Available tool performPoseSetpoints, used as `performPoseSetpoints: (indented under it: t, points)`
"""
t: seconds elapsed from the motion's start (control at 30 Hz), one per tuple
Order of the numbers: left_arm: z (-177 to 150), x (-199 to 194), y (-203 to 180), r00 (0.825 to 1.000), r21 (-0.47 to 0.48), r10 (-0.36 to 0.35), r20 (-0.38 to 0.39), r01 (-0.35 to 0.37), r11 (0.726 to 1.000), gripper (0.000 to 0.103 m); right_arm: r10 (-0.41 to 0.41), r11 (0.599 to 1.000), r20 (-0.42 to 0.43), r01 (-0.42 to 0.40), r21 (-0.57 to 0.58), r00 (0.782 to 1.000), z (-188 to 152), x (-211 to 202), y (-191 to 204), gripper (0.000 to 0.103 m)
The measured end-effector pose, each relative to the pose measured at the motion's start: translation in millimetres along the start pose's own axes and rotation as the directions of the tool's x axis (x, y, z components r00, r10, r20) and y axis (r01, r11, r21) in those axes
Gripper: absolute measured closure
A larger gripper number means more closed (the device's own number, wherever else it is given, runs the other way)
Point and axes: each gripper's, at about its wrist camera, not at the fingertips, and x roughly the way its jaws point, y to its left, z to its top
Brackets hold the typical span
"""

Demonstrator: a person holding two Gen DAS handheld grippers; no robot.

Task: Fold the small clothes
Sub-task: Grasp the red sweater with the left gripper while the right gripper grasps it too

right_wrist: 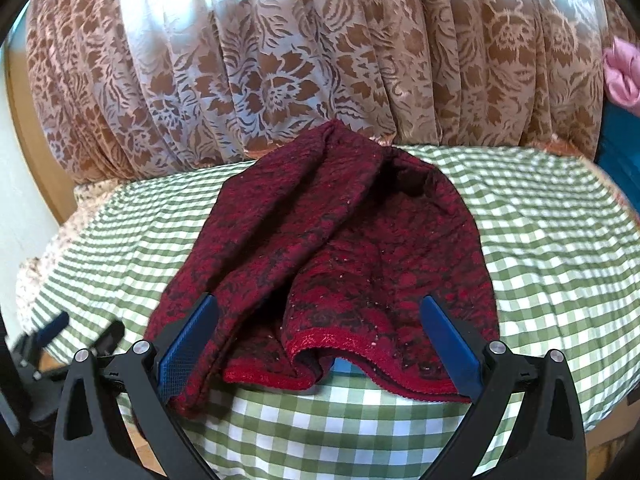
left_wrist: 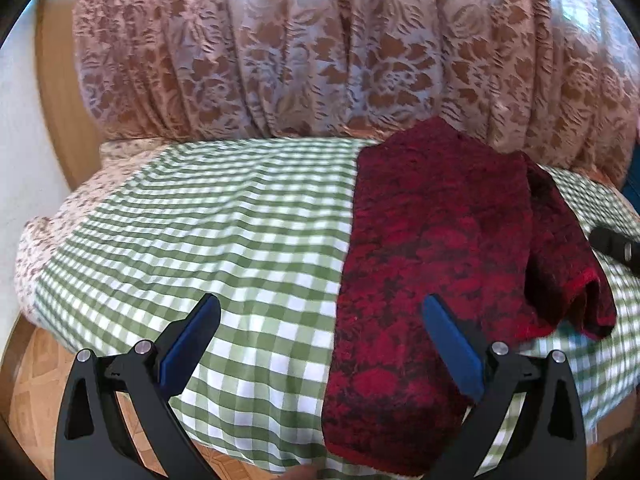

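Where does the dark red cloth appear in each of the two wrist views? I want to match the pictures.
Left wrist view: the dark red cloth lies right of centre, running from the far edge of the surface to the near edge.
Right wrist view: the dark red cloth lies in the centre, its near hem between the open fingers.
Shared landmark: the green checked cover under it, with the floral curtain behind.

Daylight glows through the patterned curtain (left_wrist: 320, 60) at twelve o'clock, washing pale streaks down its folds. Both views bend strongly, with black corners. The checked cloth (left_wrist: 200, 220) smears at nine o'clock, probably motion blur. Soft shadows sit under the red garment (right_wrist: 340, 260).
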Motion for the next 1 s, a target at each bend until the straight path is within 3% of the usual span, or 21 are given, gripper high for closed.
performPoseSetpoints:
  t: [0.07,0.13,0.17,0.2,0.3,0.5,0.57,0.63,0.67,0.73,0.77,0.9,1.0]
  points:
    - [-5.6,2.2,4.2,0.999,0.007,-0.037,-0.021,0.038,0.999,0.003,0.03,0.999,-0.019,-0.029,0.034,0.999,4.3,3.1,-6.7,0.009]
    - [-11.4,3.9,7.3,0.996,0.014,-0.08,-0.043,0.081,0.997,0.005,0.061,0.996,-0.039,-0.059,0.06,0.997,9.0,7.0,-11.7,0.021]
    - [-15.0,4.5,9.1,0.991,0.02,-0.116,-0.059,0.118,0.993,0.012,0.079,0.994,-0.051,-0.075,0.074,0.996,10.7,9.4,-13.1,0.025]
    - [-18.6,4.8,10.4,0.985,0.025,-0.156,-0.075,0.158,0.987,0.019,0.108,0.991,-0.065,-0.102,0.09,0.992,11.8,12.8,-13.5,0.034]
    - [-27.5,4.9,9.5,0.962,0.047,-0.25,-0.113,0.257,0.965,0.021,0.203,0.974,-0.114,-0.189,0.123,0.973,13.4,24.7,-6.7,0.048]
    - [-43.2,7.8,-2.9,0.932,0.12,-0.32,-0.168,0.342,0.932,0.021,0.254,0.966,-0.192,-0.238,0.104,0.948,11.2,52.9,22.0,0.053]
    - [-47.1,9.2,-9.7,0.933,0.155,-0.31,-0.185,0.339,0.928,0.023,0.264,0.964,-0.271,-0.244,0.104,0.926,7.4,72.8,33.1,0.056]
    - [-52.6,13.5,-15.1,0.924,0.174,-0.321,-0.206,0.358,0.917,0.042,0.26,0.965,-0.311,-0.238,0.106,0.914,1.3,82.5,39.9,0.067]
    - [-54.0,17.3,-15.3,0.915,0.163,-0.334,-0.228,0.374,0.913,0.059,0.261,0.965,-0.314,-0.244,0.093,0.913,-1.7,84.2,45.0,0.072]
    - [-54.4,18.1,-11.4,0.899,0.132,-0.37,-0.235,0.407,0.904,0.074,0.25,0.968,-0.295,-0.243,0.062,0.922,-4.8,81.1,49.9,0.087]
    - [-52.3,15.9,-7.6,0.889,0.116,-0.396,-0.231,0.429,0.896,0.087,0.263,0.965,-0.277,-0.258,0.054,0.924,-3.4,76.8,50.9,0.088]
    - [-38.4,2.9,16.6,0.856,0.022,-0.479,-0.193,0.492,0.87,0.096,0.306,0.95,-0.224,-0.312,0.011,0.925,9.1,56.4,43.8,0.094]
    - [-17.7,-3.0,39.3,0.855,-0.054,-0.503,-0.128,0.501,0.864,0.096,0.34,0.94,-0.142,-0.339,0.033,0.93,28.7,34.2,21.1,0.095]
